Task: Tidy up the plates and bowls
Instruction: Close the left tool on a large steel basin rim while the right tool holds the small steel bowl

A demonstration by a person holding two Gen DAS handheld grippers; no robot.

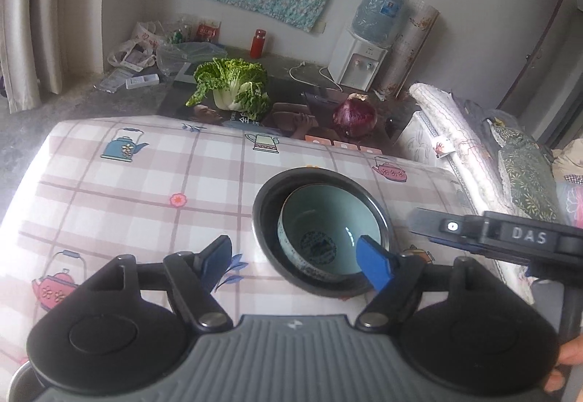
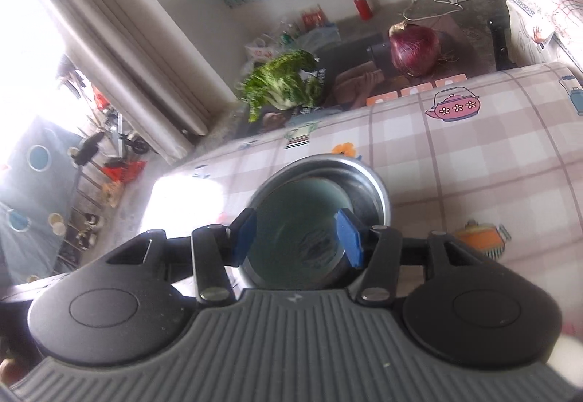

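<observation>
Celadon bowl (image 1: 320,238) nested inside steel bowl (image 1: 320,231) on checked tablecloth (image 1: 145,190), left gripper (image 1: 295,256) released wide, right gripper (image 2: 297,238) released above the bowls, cabbage (image 1: 233,85), red onion (image 1: 355,116) beyond.

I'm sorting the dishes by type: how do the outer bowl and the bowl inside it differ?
The outer bowl is shiny metal; the inner bowl is pale blue-green ceramic. The outer bowl is wider and plain inside; the inner bowl has a dark blue pattern at its bottom. Both are round, upright and empty of food, nested on the checked tablecloth.
</observation>
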